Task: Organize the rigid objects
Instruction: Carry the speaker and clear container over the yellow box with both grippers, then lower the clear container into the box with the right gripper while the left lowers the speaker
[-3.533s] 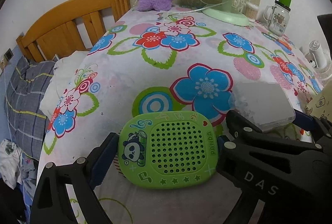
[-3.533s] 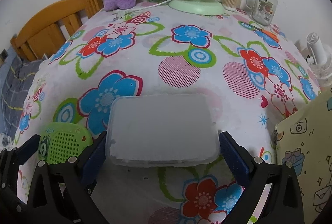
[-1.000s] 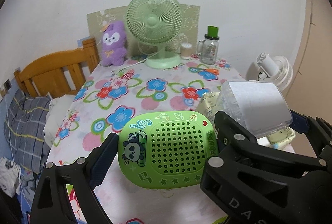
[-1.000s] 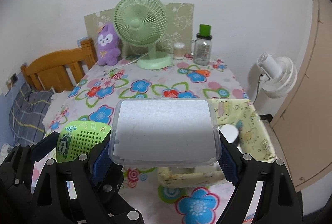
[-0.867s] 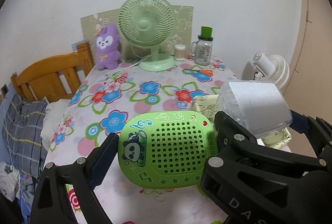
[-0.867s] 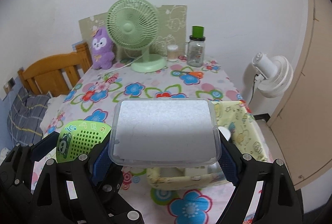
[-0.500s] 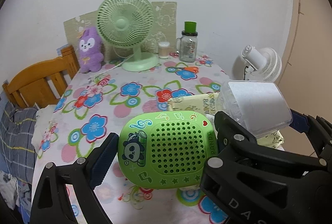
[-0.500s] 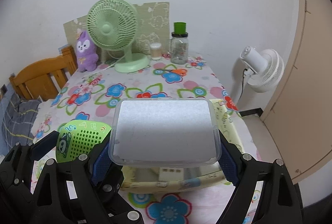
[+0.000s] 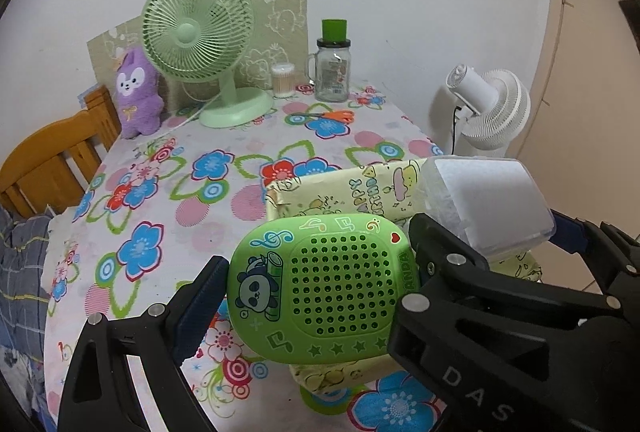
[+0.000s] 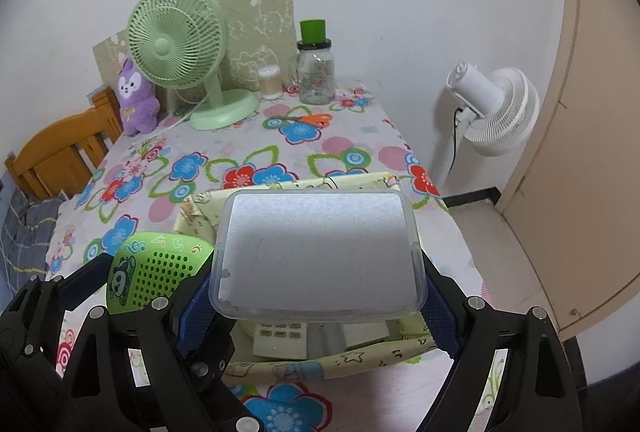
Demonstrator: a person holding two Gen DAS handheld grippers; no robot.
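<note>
A desk under a flower-print cloth carries 1 green fan, a purple plush toy, a small jar of cotton swabs and a green-capped glass jar along its far edge, orange scissors nearer, and a yellow fabric bin at its near right corner.

Both wrist views angled down over floral table, side by side; share green fan

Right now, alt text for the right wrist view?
The right claw grips a frosted clear plastic box, held above a yellow fabric bin on a floral tablecloth. At lower left, the left claw holds a green panda case. A green desk fan stands at the table's far end.
</note>
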